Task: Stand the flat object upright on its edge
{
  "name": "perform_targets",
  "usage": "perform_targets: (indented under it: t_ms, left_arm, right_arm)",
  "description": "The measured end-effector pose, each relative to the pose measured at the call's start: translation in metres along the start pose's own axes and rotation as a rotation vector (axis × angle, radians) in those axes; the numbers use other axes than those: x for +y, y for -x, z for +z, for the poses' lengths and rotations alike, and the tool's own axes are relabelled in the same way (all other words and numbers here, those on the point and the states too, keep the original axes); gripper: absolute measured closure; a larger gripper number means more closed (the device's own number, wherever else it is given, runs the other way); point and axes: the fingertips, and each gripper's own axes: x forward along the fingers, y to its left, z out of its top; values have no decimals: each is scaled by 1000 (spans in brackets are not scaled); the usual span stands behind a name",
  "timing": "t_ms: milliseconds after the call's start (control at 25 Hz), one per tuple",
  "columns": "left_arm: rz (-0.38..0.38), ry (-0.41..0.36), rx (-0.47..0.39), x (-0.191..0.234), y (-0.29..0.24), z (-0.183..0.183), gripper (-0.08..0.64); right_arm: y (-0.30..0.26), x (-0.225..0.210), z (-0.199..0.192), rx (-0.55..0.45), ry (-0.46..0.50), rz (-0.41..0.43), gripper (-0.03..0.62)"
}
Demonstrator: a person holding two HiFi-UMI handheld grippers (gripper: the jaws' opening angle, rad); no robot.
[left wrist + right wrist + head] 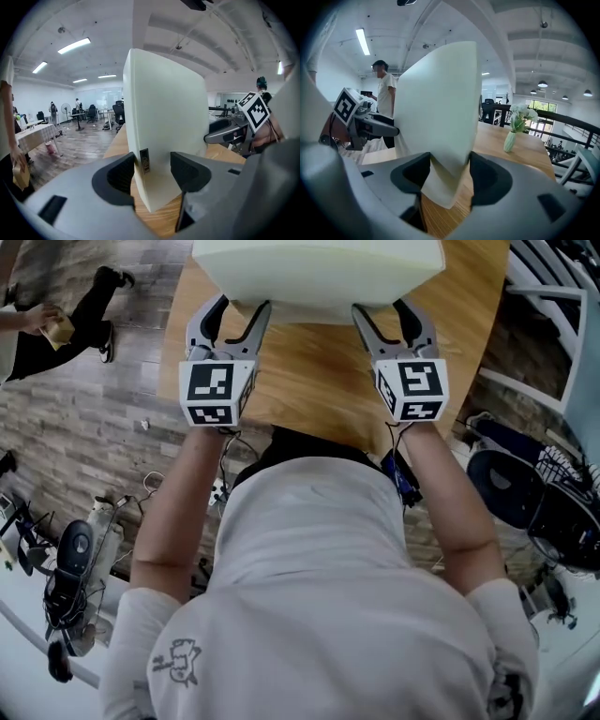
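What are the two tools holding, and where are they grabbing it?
Both hold the cream cushion by its near edge: the left tool close to the left corner, the right tool close to the right corner.

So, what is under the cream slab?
Only the wooden table shows under the cream slab. Whether its lower corner touches the wood cannot be told, and the slab covers the tabletop behind it.
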Motion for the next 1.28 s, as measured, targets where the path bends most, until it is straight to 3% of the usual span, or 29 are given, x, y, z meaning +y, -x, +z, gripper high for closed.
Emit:
perform_targets:
  t_ms: [280,520,800,1000,1280]
  left_arm:
    - [52,-57,21,-8,-20,-24,314]
    - [50,-52,36,-12,-22,-34,314]
    - [22,-121,30,-14,-21,-36,313]
    - [32,-75,26,-13,-16,-38,313]
    - [26,-49,23,-7,-19,-70,313]
  right_arm:
    - [-5,-7,-22,-22,75,-56,328]
    - [-8,-7,-38,-11,48,-55,327]
    - [-5,-6,-41,-35,71,-33,304]
    - [7,-9,-53,-14,57,-41,307]
    - [-3,-3,-86,-22,25,-34,311]
